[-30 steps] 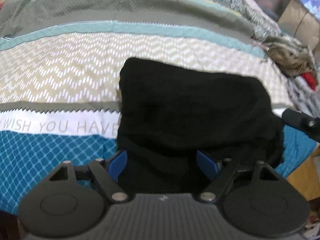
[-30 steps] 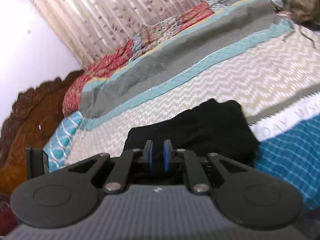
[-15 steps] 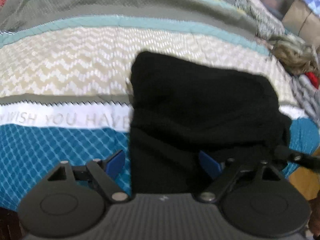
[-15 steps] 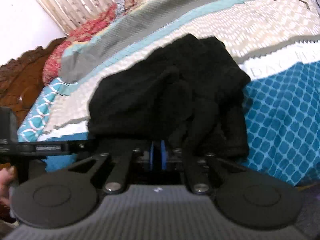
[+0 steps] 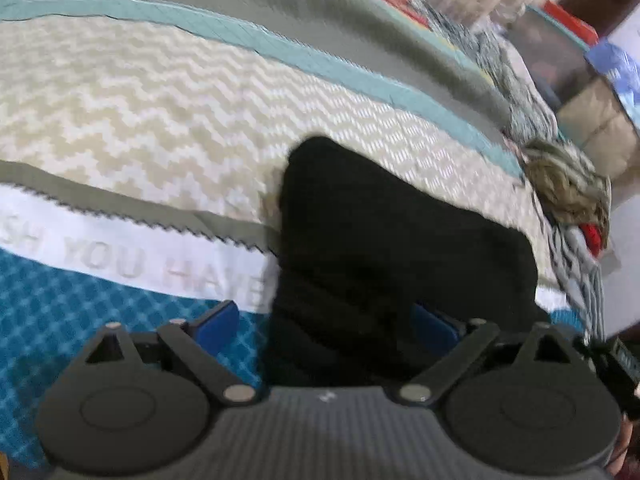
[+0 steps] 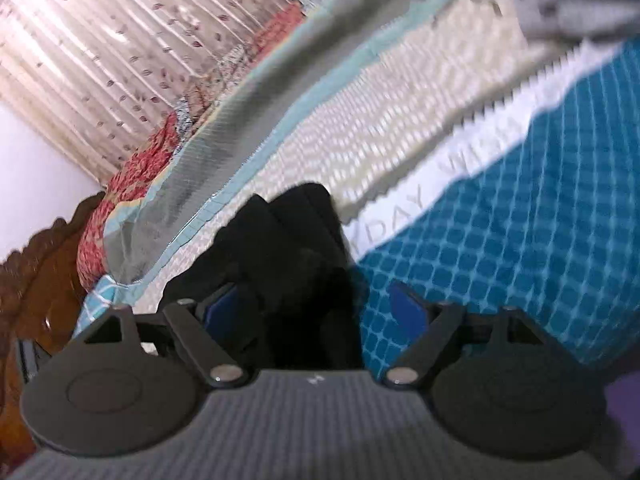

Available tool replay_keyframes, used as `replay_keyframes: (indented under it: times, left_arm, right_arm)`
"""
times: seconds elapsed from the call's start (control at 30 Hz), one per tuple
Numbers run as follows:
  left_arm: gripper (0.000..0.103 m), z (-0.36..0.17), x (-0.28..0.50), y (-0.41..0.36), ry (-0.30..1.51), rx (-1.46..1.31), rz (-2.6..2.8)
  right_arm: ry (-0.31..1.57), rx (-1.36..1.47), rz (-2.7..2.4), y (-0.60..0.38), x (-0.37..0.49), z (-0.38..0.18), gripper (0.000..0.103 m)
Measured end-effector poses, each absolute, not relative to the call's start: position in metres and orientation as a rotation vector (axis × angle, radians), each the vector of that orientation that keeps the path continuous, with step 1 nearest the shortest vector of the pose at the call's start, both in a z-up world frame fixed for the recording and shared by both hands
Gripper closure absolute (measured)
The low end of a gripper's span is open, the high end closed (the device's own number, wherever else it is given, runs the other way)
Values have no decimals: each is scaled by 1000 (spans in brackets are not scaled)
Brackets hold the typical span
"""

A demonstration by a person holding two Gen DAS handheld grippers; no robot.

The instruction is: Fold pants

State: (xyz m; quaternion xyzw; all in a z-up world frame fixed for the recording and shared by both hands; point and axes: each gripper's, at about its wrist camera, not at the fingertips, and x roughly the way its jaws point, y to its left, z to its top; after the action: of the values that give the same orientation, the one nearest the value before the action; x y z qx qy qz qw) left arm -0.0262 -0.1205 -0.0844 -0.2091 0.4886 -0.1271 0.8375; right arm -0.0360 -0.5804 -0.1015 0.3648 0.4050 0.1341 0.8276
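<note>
The black pants (image 5: 400,240) lie folded in a compact bundle on the striped bedspread (image 5: 140,100). My left gripper (image 5: 326,322) is open, its blue pads on either side of the bundle's near edge, not pinching it. In the right wrist view the pants (image 6: 288,248) sit just ahead of my right gripper (image 6: 314,306), which is open with its blue pads spread wide around the near edge of the cloth. Both views are motion-blurred.
A pile of patterned clothes (image 5: 568,184) lies at the bed's right end. A carved wooden headboard (image 6: 36,280) and curtains (image 6: 120,40) stand behind the bed. Boxes (image 5: 596,116) sit beyond the bed on the right.
My right gripper has opened from shut and tilted. The left gripper stayed open and swung, so the pants sit further right in its view.
</note>
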Motion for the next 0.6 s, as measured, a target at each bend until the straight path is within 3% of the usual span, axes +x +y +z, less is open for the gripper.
replay_keyframes:
  times: [0.13,0.3,0.37,0.4,0.43,0.6]
  left_arm:
    - [16,-104,-16,-136,1089,-426,-285]
    - [54,-102,-17,-145,1085,-409,-319]
    - [77,-95,-18,-141,1075,-427,-311]
    - [82,-89,-18,-138,1060,-435,-316]
    - [83,-81,-17,-134,1039,-449,-335]
    - [84,-31,0,-125,901,-487,-409]
  right_arm:
    - [896,736,307,-567,-27,-104,19]
    - [944,694,360,-529,-26,-100,26]
    - [936,532,337,-502,-30,-92,46]
    - [927,475,329,-493,-31,-85,58]
    - [911,443,333,-487,-32,-76,63]
    - [740,375,402,-471,-20,-15,69]
